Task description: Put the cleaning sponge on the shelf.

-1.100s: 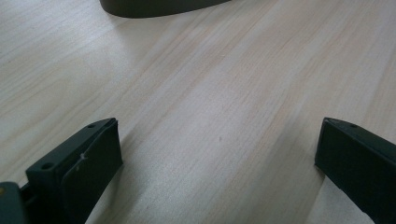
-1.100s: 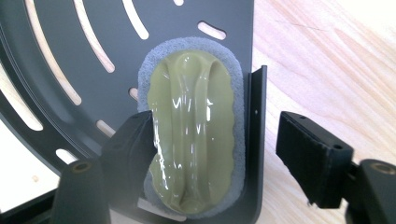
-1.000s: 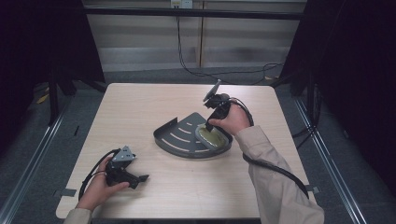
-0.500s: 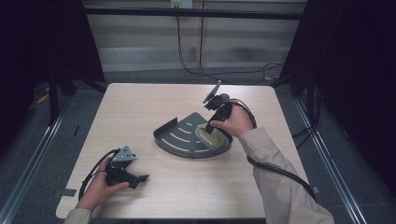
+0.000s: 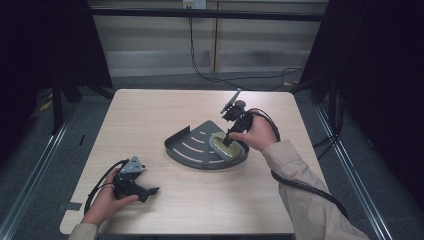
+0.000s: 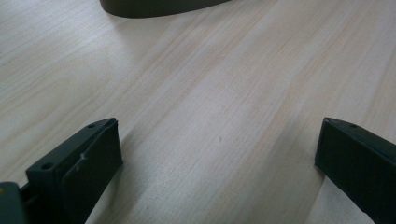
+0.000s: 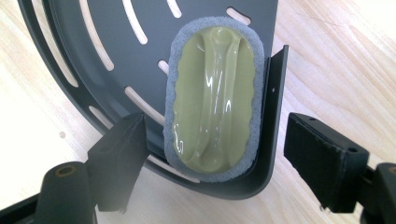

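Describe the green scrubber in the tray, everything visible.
The scrubber is an oval pad: a glossy, olive-green, plastic-looking top with a raised lengthwise grip ridge, on a grey foam-like base with a wavy edge. It lies flat, grip up, in the dark slotted tray, close against the tray's upright wall at a rounded corner. The right hand-held gripper hangs over it, jaws having just opened, one on each side; the pads look clear of it.

The pale wooden surface point(image 5: 150, 120) carries a dark slotted tray point(image 5: 192, 147) near its middle, with the left gripper point(image 5: 131, 184) resting toward the near-left corner from the tray.
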